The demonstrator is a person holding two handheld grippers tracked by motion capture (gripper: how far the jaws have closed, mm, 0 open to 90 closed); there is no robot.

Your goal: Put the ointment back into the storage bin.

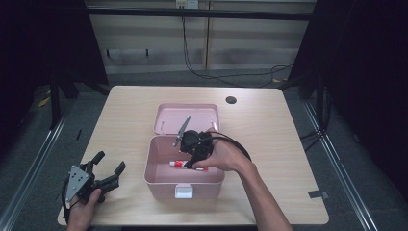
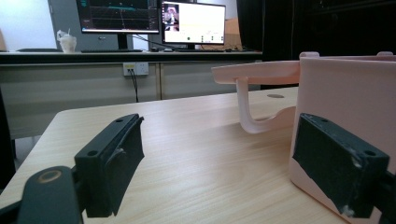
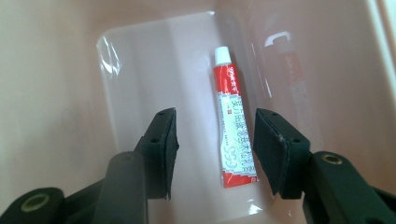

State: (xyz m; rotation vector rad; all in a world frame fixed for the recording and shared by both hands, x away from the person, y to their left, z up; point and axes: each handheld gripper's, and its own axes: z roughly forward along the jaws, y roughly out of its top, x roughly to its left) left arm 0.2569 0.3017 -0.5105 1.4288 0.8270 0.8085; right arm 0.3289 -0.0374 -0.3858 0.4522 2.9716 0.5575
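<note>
While the right gripper (image 3: 215,154) hangs released over the red-and-white tube (image 3: 235,122) flat on the pink box's (image 1: 159,180) floor near its front wall, I'd centre and close squarely. The left gripper (image 1: 107,169), unclenched, rests at the desk's front-left corner.

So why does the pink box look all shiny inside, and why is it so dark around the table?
Right gripper view: light glares off the box floor beside the tube, and its wall mirrors the tube faintly. High view: the table is lit, the room's edges are black. Left gripper view: the screens glow bright.
</note>
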